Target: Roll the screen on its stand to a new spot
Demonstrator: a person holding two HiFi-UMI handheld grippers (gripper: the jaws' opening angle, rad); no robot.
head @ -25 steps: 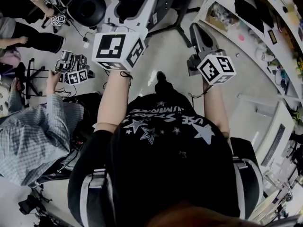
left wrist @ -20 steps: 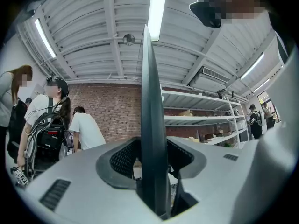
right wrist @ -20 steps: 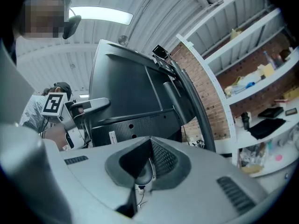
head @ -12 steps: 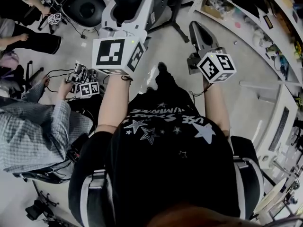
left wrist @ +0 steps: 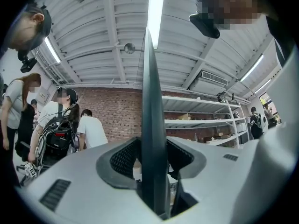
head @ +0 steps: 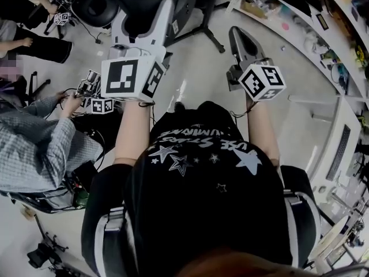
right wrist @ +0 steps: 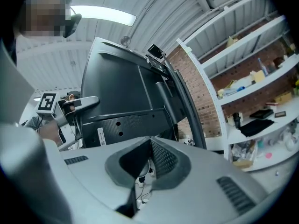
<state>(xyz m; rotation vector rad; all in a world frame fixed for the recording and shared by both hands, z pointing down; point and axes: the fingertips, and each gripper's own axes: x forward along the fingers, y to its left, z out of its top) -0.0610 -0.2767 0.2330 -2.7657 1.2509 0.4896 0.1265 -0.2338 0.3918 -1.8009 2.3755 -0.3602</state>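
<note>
The left gripper is clamping the near side edge of the screen. In the left gripper view the thin dark panel is standing upright and edge-on between the two jaws, with both ribbed pads pressing on its faces at roughly half their spread. The right gripper view is showing the same grip from the side, with that gripper sitting at the left rim of the panel's black back.

The right gripper is holding nothing. Its jaw tips are meeting, and only floor and cables are showing through the gap lower down. It is hanging to the right of the screen and apart from it, pointing past the panel's right rim.

The screen is standing at the far end of the scene in front of the person. The stand is spreading its dark legs over the pale floor between the two grippers.

White shelving is curving along the right side. At the left, a seated person in a checked shirt is handling another gripper with marker cubes low by the floor.
</note>
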